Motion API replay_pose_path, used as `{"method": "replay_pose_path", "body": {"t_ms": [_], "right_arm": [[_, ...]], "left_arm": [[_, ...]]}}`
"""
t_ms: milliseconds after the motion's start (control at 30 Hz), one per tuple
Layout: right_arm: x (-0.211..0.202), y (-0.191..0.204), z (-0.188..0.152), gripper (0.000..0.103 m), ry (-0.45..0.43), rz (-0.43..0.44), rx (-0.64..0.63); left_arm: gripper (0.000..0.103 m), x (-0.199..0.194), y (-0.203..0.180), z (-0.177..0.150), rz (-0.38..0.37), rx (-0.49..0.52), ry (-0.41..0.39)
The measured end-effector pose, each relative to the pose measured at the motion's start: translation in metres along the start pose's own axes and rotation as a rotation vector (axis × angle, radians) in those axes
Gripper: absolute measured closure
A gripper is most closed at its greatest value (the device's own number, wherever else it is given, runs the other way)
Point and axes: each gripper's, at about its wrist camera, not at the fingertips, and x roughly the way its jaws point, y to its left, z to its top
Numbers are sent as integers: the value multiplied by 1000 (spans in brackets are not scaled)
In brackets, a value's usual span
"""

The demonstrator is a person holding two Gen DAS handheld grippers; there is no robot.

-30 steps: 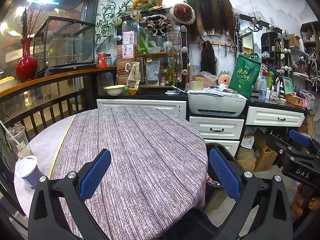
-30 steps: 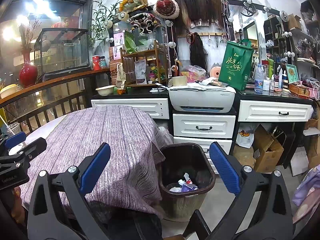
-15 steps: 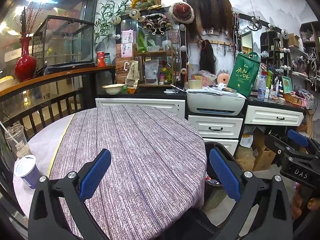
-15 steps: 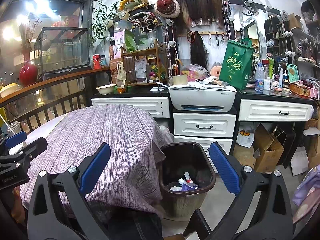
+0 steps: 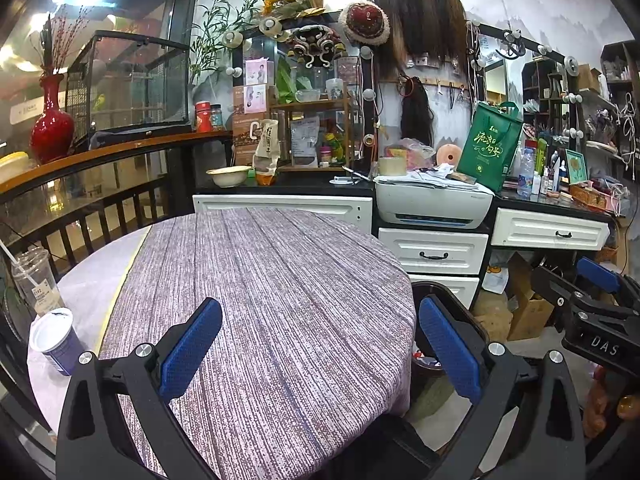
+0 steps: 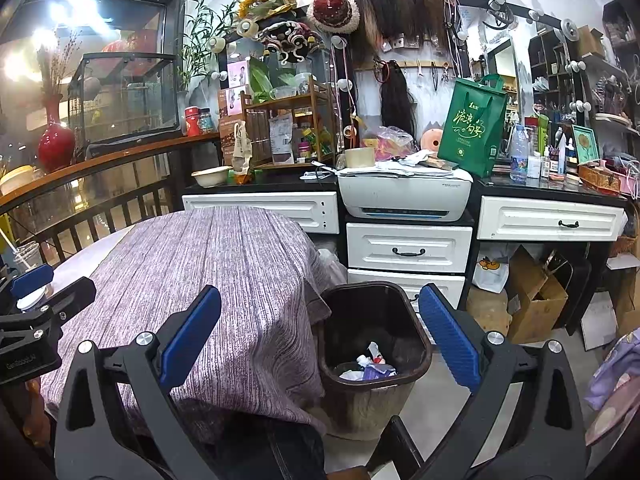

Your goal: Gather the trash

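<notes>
A dark brown trash bin (image 6: 374, 344) stands on the floor right of the table, with crumpled wrappers (image 6: 370, 366) at its bottom; its rim shows in the left wrist view (image 5: 444, 294). My right gripper (image 6: 320, 334) is open and empty, held above the bin and the table's right edge. My left gripper (image 5: 320, 344) is open and empty over the purple striped tablecloth (image 5: 264, 300). A blue paper cup (image 5: 54, 340) and a clear plastic cup with a straw (image 5: 34, 280) stand at the table's left edge.
White drawers (image 6: 408, 250) with a printer (image 6: 404, 194) stand behind the bin. Cardboard boxes (image 6: 532, 300) sit on the floor at right. A wooden railing (image 5: 92, 216) curves behind the table. The counter holds a green bag (image 5: 490, 146) and clutter.
Both views have shifted only slightly; the left gripper has drifted a little. Both grippers stay open and empty.
</notes>
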Motion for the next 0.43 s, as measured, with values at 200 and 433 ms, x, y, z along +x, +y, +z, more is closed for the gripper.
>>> {"method": "replay_pose_path", "body": {"t_ms": [200,433], "right_arm": [[0,0,-2,6,6,2,2],[1,-1,-2,6,9,4,2]], "left_arm": [[5,3,2,3,-7,-2,9],[5,6,6,4,-7,-6,22]]}}
